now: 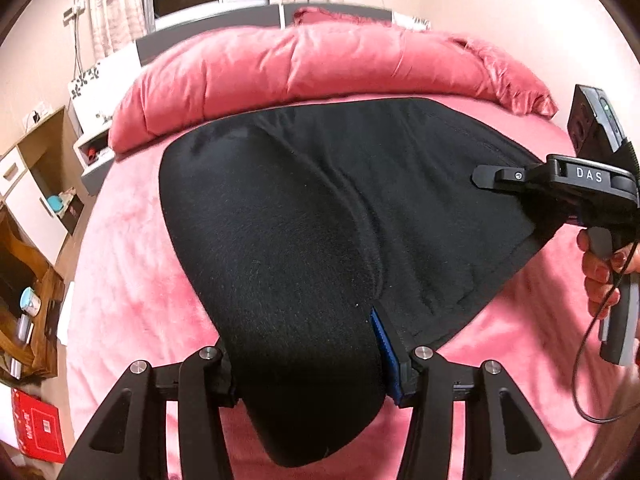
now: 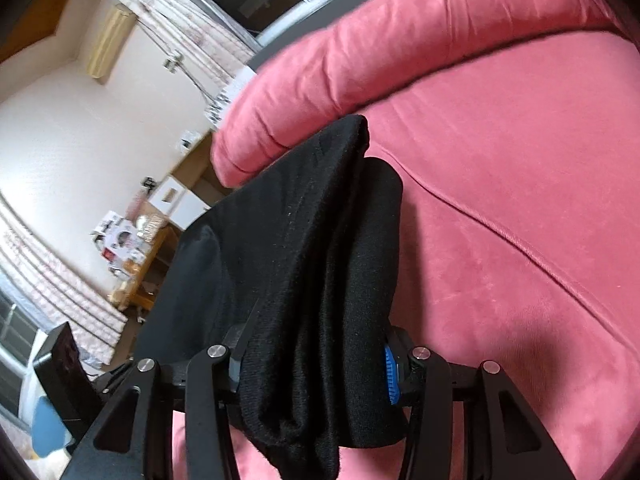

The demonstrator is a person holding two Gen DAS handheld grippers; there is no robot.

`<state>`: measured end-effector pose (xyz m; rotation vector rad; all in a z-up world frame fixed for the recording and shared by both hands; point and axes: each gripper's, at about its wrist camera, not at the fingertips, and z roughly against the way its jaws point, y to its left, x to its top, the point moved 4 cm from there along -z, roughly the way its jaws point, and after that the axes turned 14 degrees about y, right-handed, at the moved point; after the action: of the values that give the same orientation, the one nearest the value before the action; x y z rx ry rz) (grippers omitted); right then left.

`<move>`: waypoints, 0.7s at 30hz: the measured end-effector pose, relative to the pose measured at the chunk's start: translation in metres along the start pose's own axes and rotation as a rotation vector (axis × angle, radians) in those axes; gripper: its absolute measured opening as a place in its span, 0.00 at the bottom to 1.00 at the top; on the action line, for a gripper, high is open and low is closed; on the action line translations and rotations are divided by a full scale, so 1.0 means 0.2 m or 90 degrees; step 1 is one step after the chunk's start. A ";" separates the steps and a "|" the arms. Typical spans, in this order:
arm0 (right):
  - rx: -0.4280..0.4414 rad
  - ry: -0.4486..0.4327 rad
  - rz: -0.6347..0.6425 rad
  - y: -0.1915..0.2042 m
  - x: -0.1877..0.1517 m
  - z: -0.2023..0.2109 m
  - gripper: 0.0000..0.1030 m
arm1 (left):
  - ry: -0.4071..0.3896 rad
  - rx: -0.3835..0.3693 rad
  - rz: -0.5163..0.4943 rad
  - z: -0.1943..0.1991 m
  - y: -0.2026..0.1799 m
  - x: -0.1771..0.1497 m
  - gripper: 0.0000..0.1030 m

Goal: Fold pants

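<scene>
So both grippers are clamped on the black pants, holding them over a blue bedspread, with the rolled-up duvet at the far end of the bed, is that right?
Not quite: the bedspread is pink, not blue, as both wrist views show. The rest holds: the left gripper and the right gripper are each clamped on the black pants, and the rolled-up duvet lies at the far end of the bed.

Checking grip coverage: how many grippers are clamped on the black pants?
2. The left gripper clamps a thick bunch at the near edge; the right gripper clamps bunched folds at the far side of the pants.

Warm indoor light, fisheye-warped, slight blur
</scene>
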<state>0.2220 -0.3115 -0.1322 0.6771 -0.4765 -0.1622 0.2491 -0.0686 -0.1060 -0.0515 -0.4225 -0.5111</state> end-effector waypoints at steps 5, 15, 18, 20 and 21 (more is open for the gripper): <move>-0.017 0.007 -0.020 -0.11 -0.03 -0.09 0.53 | -0.012 -0.034 0.031 -0.12 0.03 0.00 0.59; -0.037 -0.025 0.041 0.01 0.03 -0.02 0.46 | -0.095 0.023 0.000 0.00 -0.03 -0.06 0.51; -0.042 -0.010 0.025 -0.01 0.08 -0.07 0.47 | -0.065 0.016 0.022 -0.07 0.00 -0.03 0.52; -0.050 0.012 0.001 -0.06 0.06 -0.12 0.52 | -0.040 -0.001 0.036 -0.13 0.02 -0.05 0.58; -0.044 0.010 -0.012 -0.09 0.05 -0.13 0.58 | -0.040 -0.024 0.054 -0.14 0.05 -0.06 0.63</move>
<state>0.2431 -0.3138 -0.1574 0.6154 -0.4480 -0.1899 0.2560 -0.0586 -0.1361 -0.1216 -0.4709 -0.4353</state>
